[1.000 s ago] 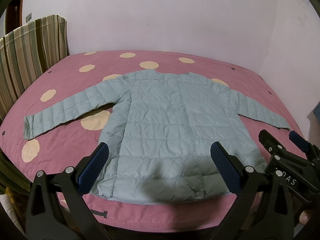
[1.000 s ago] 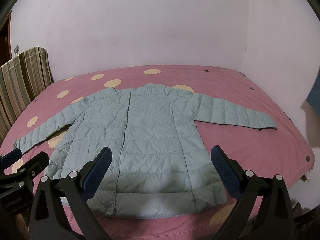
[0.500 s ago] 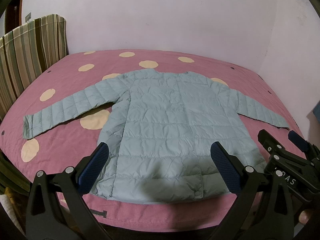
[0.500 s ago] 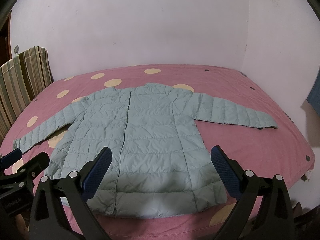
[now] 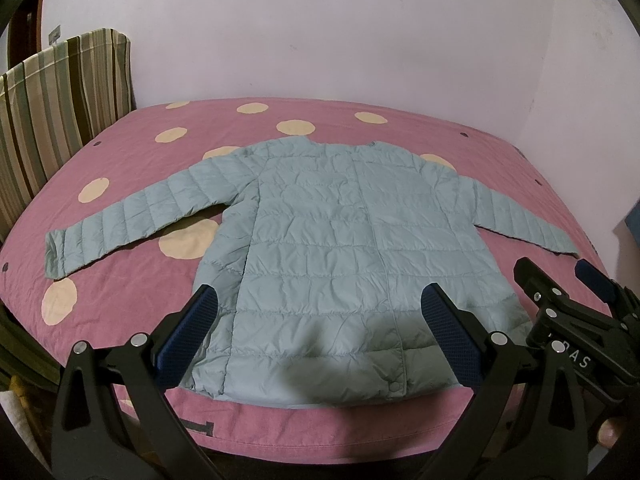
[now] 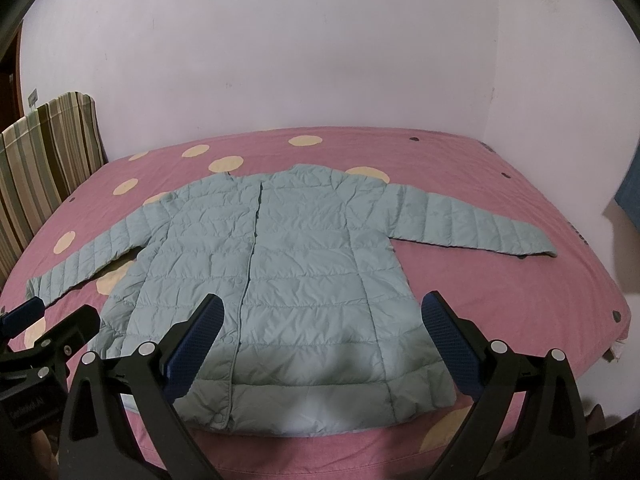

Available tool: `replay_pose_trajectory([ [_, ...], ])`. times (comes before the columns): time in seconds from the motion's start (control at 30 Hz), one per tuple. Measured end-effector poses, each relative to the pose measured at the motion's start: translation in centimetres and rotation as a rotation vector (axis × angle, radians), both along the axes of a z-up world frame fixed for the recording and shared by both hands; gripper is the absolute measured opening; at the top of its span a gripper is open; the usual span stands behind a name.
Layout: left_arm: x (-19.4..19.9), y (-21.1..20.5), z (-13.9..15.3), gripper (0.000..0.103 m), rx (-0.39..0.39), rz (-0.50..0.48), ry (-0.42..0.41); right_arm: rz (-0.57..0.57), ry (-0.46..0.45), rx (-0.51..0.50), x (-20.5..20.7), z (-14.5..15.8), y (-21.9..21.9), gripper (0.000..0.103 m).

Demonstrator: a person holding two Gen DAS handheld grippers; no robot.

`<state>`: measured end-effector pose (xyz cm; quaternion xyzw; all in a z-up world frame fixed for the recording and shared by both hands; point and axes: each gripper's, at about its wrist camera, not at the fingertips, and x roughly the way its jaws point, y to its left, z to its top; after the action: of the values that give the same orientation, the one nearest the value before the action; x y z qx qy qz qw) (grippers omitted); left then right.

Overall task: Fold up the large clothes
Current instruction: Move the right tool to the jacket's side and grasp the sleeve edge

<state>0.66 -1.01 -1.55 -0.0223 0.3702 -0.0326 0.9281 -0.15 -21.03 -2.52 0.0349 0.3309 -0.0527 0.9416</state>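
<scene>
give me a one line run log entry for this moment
phase: pre-grasp | jacket: flat, unfolded on bed | left gripper: open, empty | right gripper: open, empty

left tongs [image 5: 318, 320]: spread wide, empty | right tongs [image 6: 322, 328]: spread wide, empty

A pale blue quilted jacket [image 6: 280, 272] is lying flat, sleeves spread, along the near edge of the pink dotted bed [image 6: 500, 280]. The right gripper [image 6: 320, 332] is hovering wide apart above its hem.

White letters "DAS" legible on right gripper [image 5: 576, 284] body; label on left gripper [image 6: 36, 320] body too blurred.
</scene>
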Motion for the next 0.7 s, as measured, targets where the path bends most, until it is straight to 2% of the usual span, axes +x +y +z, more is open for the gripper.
replay_pose_trajectory([
  [0.2, 0.2, 0.2, -0.3, 0.101, 0.004, 0.008, 0.007, 0.000, 0.014, 0.013, 0.1, -0.3, 0.0, 0.098],
  [0.3, 1.0, 0.9, -1.0, 0.101, 0.007, 0.046, 0.026, -0.005, 0.024, 0.025, 0.4, -0.7, -0.3, 0.098],
  [0.47, 3.9, 4.1, -3.3, 0.101, 0.047, 0.187, 0.069, -0.034, 0.072, 0.090, 2.2, -2.7, -2.4, 0.098],
  [0.7, 8.7, 11.4, -8.5, 0.101, 0.128, 0.416, 0.141, -0.193, 0.116, 0.213, 5.9, -6.8, -8.7, 0.098],
])
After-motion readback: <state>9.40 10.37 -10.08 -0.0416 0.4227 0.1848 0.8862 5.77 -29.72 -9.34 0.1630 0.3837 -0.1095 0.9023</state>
